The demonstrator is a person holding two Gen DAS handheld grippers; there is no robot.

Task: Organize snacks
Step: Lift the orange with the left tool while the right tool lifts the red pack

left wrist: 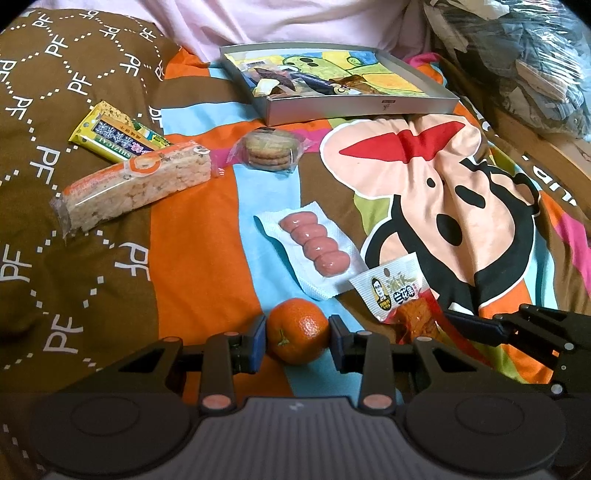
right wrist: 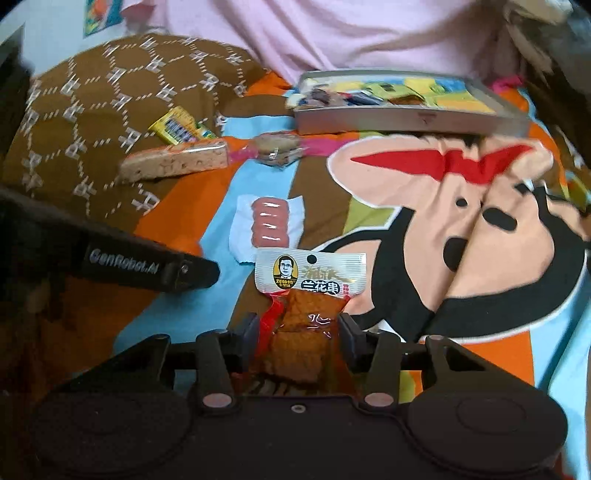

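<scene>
A: We have the left claw [left wrist: 297,328] clamped on the mandarin [left wrist: 297,335], down on the patterned bedspread [left wrist: 199,258].

B: And our right claw [right wrist: 297,328] has its pads against the sides of the tofu snack packet [right wrist: 306,295], pinching it.

A: Ahead of us, the pink sausage pack [left wrist: 314,245] lies between both claws and the grey tray [left wrist: 369,107], which already holds some wrapped snacks.

B: Left of that path we see the rice-puff bar [left wrist: 138,188] touching the yellow packet [left wrist: 110,136], with the cookie pack [left wrist: 269,149] just beside them.

A: A pink sheet [left wrist: 295,22] is bunched behind the tray.

B: From our right view, the other claw's arm [right wrist: 147,266] crosses the left edge.
</scene>
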